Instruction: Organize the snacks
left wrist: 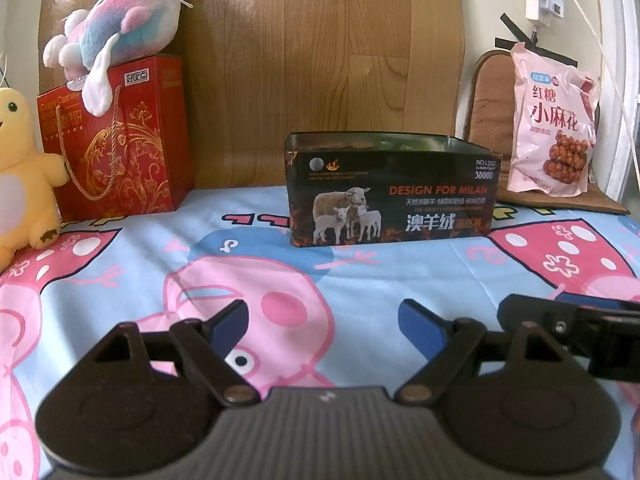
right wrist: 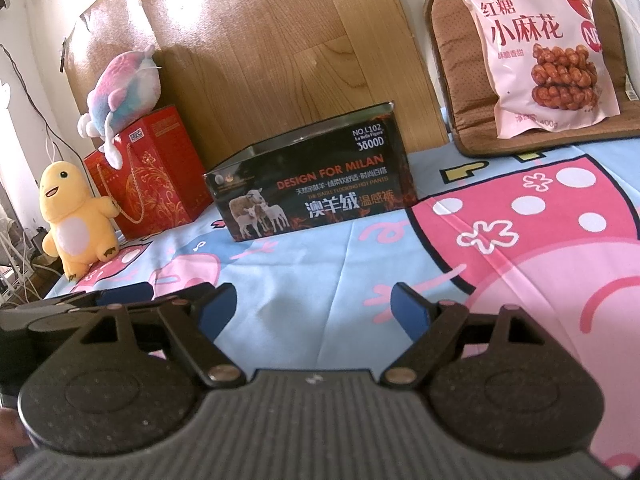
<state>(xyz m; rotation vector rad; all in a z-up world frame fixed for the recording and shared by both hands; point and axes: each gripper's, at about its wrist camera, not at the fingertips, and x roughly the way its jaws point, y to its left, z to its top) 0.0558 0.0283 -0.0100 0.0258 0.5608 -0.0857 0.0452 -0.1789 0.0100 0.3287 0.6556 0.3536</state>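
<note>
The left gripper [left wrist: 323, 322] hangs low over the sheet [left wrist: 160, 264], its blue-padded jaws spread wide with nothing between them. Straight ahead of it stands the tin [left wrist: 390, 192], a dark open-topped box printed with sheep, upright on the sheet; something lies inside, but only a sliver shows over the rim and I cannot tell what. Ahead and to the right of this gripper, the snack bag [left wrist: 554, 120], pink with fried twists pictured on it, leans upright against a brown cushion [left wrist: 490, 100], well apart from the tin. Ahead and to the left is a red box [left wrist: 120, 136] with a cord handle, a pink-and-blue plush [left wrist: 116, 20] lying on top of it, and a yellow plush [left wrist: 20, 168] just beside it, touching the cord.

The right gripper [right wrist: 312, 308] is likewise wide, holding nothing, low over the sheet [right wrist: 320, 248]. From it the tin [right wrist: 316, 188] sits ahead and slightly left, the snack bag [right wrist: 528, 44] ahead and to the right on the cushion [right wrist: 452, 60]. The red box [right wrist: 156, 176] and both plush toys [right wrist: 76, 220] are far to its left. Part of the left gripper shows at this view's left edge, close alongside.
</note>
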